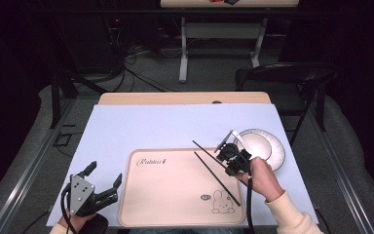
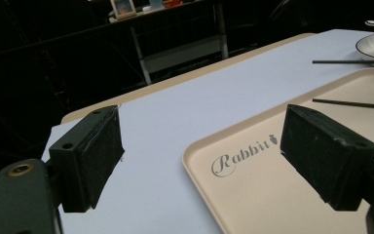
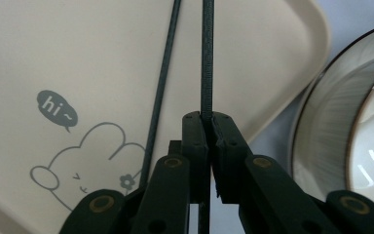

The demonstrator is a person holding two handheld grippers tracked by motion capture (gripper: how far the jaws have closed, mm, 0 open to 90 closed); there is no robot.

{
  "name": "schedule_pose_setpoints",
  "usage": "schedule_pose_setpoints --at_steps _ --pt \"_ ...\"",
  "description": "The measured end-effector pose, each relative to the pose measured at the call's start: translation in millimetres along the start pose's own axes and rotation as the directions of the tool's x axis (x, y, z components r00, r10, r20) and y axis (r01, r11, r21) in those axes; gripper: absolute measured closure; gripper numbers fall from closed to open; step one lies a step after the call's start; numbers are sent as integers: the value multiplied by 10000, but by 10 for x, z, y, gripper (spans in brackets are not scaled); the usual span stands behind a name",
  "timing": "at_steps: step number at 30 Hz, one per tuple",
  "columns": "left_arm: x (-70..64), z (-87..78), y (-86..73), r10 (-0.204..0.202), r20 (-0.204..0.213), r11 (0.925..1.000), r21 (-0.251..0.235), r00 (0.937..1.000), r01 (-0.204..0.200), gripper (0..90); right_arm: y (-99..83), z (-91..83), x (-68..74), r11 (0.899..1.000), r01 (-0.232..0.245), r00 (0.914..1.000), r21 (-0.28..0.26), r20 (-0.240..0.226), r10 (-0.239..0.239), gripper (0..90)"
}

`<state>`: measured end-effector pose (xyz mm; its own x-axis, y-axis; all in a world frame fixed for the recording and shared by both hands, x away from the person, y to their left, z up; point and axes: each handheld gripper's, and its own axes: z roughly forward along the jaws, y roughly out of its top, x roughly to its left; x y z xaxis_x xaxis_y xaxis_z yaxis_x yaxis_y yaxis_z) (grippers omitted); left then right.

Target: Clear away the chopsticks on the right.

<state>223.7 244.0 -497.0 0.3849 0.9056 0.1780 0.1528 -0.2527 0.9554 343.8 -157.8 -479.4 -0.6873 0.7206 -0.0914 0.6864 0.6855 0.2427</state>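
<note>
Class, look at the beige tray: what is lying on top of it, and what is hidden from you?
On the beige tray lies one black chopstick. The right gripper holds a second chopstick above it. Rabbit print shows; the table under the tray is covered.

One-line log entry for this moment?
right gripper: shut on chopstick | second chopstick: on tray | left gripper: open, idle

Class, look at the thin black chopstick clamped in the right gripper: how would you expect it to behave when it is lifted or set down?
The chopstick runs dead straight out of the shut right gripper, so it is probably stiff. It looks very thin, so likely light, and held near one end it may pivot. On the smooth tray, it could roll or slide.
</note>
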Motion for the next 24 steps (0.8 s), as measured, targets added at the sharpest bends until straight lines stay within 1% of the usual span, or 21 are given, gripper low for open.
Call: schedule_pose_setpoints --at_steps 2,3,5,6,9,11,13,16,17,20,21,24 --pt "-3 0 1 58 40 10000 24 10000 -58 153 -14 51 34 9999 -14 10000 125 66 13 850" --pt "-4 -1 1 59 37 10000 5 10000 -59 153 -18 72 51 9997 -170 9999 161 -18 171 850" --pt "0 -3 -1 36 25 10000 2 10000 -37 153 -17 119 75 9994 -88 9999 321 -57 89 850" --pt "1 -4 -2 4 6 10000 -19 10000 -4 153 -17 136 82 9995 -123 9999 297 -68 125 850" --pt "4 -3 -4 19 19 10000 -10 10000 -19 153 -17 128 57 9994 -230 9997 255 -28 231 850" --pt "8 -4 -5 15 17 10000 -10 10000 -15 153 -22 151 41 9988 -425 9991 260 -25 426 850" --pt "8 -5 -5 9 27 10000 -23 10000 -9 153 -25 179 38 9980 -474 9989 415 86 471 849" --pt "5 -3 -5 8 32 10000 -12 10000 -8 153 -42 237 33 9970 -599 9982 484 30 598 849" --pt "4 -2 -4 29 36 10000 -8 10000 -29 153 -41 255 41 9960 -631 9980 631 66 628 849" --pt "0 -4 -2 31 47 10000 -7 10000 -31 153 -33 316 54 9956 -594 9982 731 73 590 849" --pt "-1 -5 -2 30 39 10000 -13 10000 -30 153 -28 338 60 9950 -701 9975 716 39 700 849" --pt "-1 -5 -2 30 39 10000 -13 10000 -30 153 -18 355 60 9947 -649 9979 792 35 649 848"
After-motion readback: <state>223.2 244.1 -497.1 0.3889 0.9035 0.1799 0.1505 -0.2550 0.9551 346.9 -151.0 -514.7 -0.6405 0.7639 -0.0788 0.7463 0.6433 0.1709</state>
